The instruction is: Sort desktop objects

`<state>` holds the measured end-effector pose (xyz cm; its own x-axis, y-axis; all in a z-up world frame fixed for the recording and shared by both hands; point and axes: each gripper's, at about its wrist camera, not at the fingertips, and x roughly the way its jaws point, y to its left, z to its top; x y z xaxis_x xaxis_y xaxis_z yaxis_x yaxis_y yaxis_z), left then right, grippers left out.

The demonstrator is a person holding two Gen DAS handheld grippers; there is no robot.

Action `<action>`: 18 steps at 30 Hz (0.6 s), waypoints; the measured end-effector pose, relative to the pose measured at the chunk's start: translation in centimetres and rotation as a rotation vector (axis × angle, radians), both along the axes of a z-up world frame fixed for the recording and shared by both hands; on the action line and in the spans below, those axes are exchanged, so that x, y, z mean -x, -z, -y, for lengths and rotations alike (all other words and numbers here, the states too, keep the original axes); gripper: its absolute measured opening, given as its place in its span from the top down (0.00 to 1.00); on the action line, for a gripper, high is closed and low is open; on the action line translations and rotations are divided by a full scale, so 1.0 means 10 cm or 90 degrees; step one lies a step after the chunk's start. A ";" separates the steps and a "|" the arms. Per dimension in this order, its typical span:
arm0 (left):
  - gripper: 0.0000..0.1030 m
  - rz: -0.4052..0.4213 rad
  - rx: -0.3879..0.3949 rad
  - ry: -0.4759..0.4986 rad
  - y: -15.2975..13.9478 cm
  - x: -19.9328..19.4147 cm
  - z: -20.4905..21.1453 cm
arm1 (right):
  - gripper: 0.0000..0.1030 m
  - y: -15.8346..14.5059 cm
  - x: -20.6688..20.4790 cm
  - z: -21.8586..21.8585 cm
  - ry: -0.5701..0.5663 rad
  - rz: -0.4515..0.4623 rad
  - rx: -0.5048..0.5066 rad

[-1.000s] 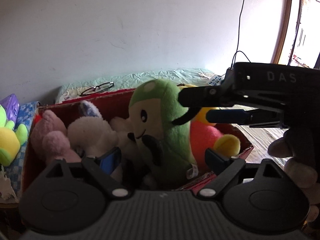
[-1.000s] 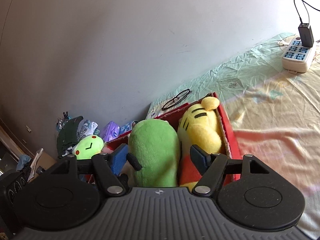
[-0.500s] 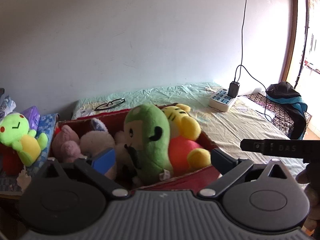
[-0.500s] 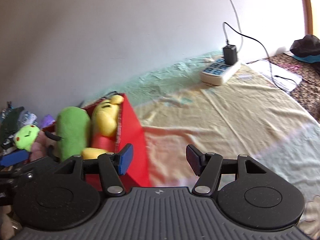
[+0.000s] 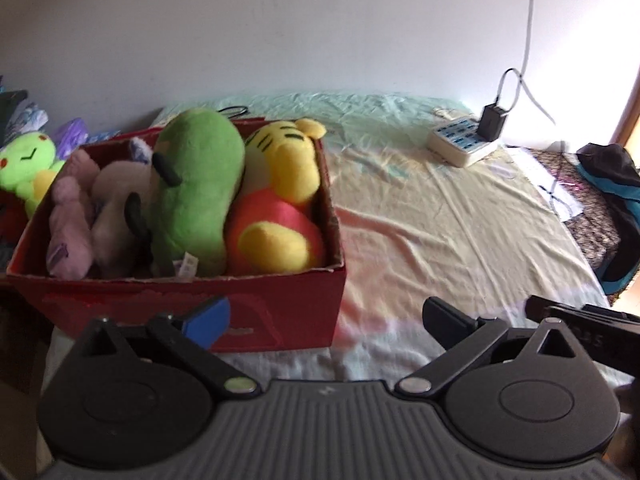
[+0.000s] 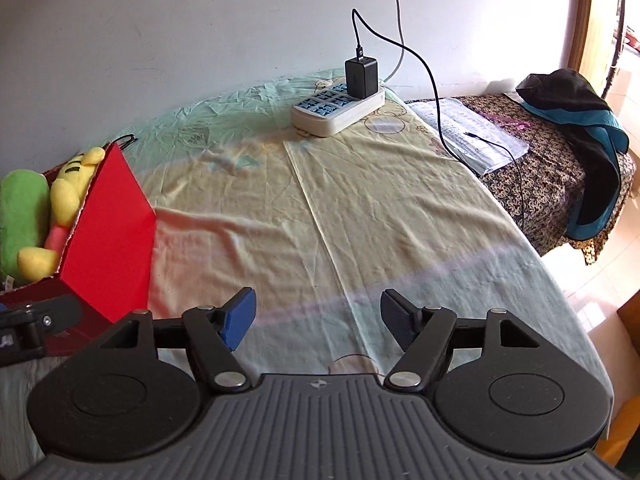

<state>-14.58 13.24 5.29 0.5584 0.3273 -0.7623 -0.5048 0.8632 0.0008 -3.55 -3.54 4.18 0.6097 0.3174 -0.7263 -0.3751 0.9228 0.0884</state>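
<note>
Red box (image 5: 280, 312): at the left edge of the bed, open at the top, packed with plush toys.
Green plush (image 5: 196, 184): upright in the middle of the box, pressed against the yellow one.
Yellow and orange plush (image 5: 280, 200): in the box's right part, against the right wall, ear poking over the far rim.
Pink plush (image 5: 68, 220): at the box's left wall, beside a pale beige plush (image 5: 112, 216).
Lime-green plush (image 5: 24, 164): outside the box, past its left wall, off the bed.
Left gripper (image 5: 326, 316): jaws spread wide, nothing between them; blue pad in front of the box's near wall, not touching it.
Right gripper (image 6: 316, 316): jaws opening, nothing between them; above bare sheet near the bed's front edge, right of the box.
Bed sheet (image 6: 360, 208): pale yellow and mint, wrinkled.
Glasses (image 6: 126, 141): on the sheet behind the box, toward the wall.
Power strip (image 6: 336, 110): at the bed's far edge, black charger (image 6: 361, 78) plugged in, cable trailing right.
Dark garment (image 6: 580, 120): draped on patterned cloth beyond the right edge.
</note>
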 end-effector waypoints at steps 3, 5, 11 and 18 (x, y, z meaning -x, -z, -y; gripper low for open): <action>0.01 -0.076 -0.052 -0.058 0.11 -0.11 0.10 | 0.24 0.01 -0.04 0.06 -0.026 0.010 0.007; 0.01 -0.096 -0.062 -0.068 0.16 -0.13 0.19 | 0.23 0.03 -0.08 0.08 -0.032 0.011 0.011; 0.01 -0.169 -0.052 -0.082 0.33 -0.17 0.34 | 0.22 0.07 -0.16 0.07 -0.054 0.007 0.014; 0.01 -0.170 -0.027 -0.120 0.34 -0.02 0.32 | 0.21 0.08 -0.02 -0.18 -0.148 0.017 0.025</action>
<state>-14.43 10.01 1.85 0.2673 0.4403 -0.8571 -0.6327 0.7511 0.1885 -3.34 -1.78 3.40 0.5426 0.4230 -0.7257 -0.5799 0.8137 0.0407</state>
